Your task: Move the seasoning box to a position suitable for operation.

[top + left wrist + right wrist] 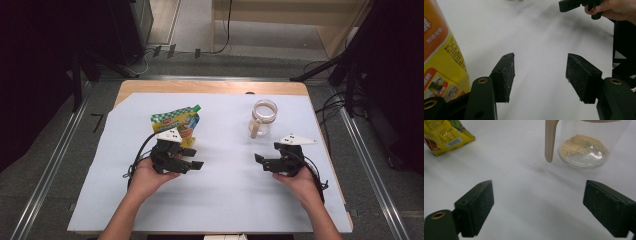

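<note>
1. The left gripper [186, 159] rests low over the counter [225, 200], held in the person's left hand [148, 177]. Its jaws stand apart with nothing between them; in the left gripper view only the white sheet shows in the gap.
2. A yellow pouch [177, 122] with a green cap lies on the counter just beyond the left gripper, toward the far left. In the left gripper view the pouch [441, 60] sits just to the left of the jaws, not between them.
3. The right gripper [267, 161] is held in the right hand [302, 182], its jaws spread wide and empty.
4. A clear jar [263, 118] with a beige handle stands upright beyond the right gripper, near it but apart. In the right gripper view the jar [586, 147] holds a thin layer of tan powder at its bottom.
5. The two grippers point toward each other, well apart.
</note>
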Demonstrator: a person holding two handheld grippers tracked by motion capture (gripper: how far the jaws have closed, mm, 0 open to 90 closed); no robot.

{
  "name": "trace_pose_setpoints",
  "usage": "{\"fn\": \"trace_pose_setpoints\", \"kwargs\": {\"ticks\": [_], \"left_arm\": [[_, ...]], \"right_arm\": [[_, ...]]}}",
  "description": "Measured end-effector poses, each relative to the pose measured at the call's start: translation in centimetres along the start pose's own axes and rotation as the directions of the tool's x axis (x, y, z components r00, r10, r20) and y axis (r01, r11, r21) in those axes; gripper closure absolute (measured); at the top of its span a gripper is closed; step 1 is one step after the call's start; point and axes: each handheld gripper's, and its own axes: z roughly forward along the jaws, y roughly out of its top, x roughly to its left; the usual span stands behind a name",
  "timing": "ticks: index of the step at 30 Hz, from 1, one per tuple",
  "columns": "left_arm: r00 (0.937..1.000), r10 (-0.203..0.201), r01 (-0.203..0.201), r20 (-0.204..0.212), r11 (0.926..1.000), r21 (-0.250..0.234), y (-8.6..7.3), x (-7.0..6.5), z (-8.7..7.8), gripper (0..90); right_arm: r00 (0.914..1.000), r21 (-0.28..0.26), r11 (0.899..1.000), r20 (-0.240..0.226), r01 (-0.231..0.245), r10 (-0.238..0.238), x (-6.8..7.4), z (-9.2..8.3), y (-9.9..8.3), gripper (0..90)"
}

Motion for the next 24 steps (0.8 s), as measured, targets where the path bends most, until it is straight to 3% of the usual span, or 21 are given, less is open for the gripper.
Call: {"fn": "trace_pose_setpoints", "kwargs": {"ticks": [7,10,12,15,19,22,24], "left_arm": [[1.0,0.004,-0.004,-0.003,1.0,0.005,0.0,0.0,0.0,41.4],[0.9995,0.011,-0.011,0.031,0.9999,-0.002,0.0,-0.1,0.0,41.5],[0.9993,0.01,-0.01,0.035,0.9999,-0.006,0.0,-0.2,0.1,41.5],[0.9994,0.012,-0.012,0.032,0.9999,0.005,0.0,-0.2,0.2,41.5],[0.9993,0.015,-0.015,0.035,0.9999,0.005,0.0,-0.3,0.2,41.5],[0.9983,0.013,-0.013,0.057,0.9999,-0.008,0.0,-0.3,0.2,41.9],[0.9983,0.01,-0.009,0.057,0.9999,-0.011,0.0,-0.4,0.1,41.9]], "right_arm": [[0.9993,-0.033,0.999,0.034,0.015,-0.014,-0.4,-0.5,0.7,11.3],[0.9986,-0.02,1.0,0.047,0.022,-0.021,-1.0,-0.3,0.7,15.8],[0.998,-0.004,1.0,0.063,0.005,-0.005,-1.4,-0.2,0.8,18.8],[0.9969,-0.021,1.0,0.079,-0.008,0.01,-2.0,-0.1,1.0,20.3],[0.9937,-0.029,1.0,0.112,0.008,-0.004,-2.9,0.5,1.9,19.6],[0.9943,-0.063,0.998,0.103,-0.02,0.027,-3.9,1.2,2.1,19.3],[0.9925,-0.036,0.999,0.122,-0.002,0.006,-4.3,2.1,2.6,17.8]]}}
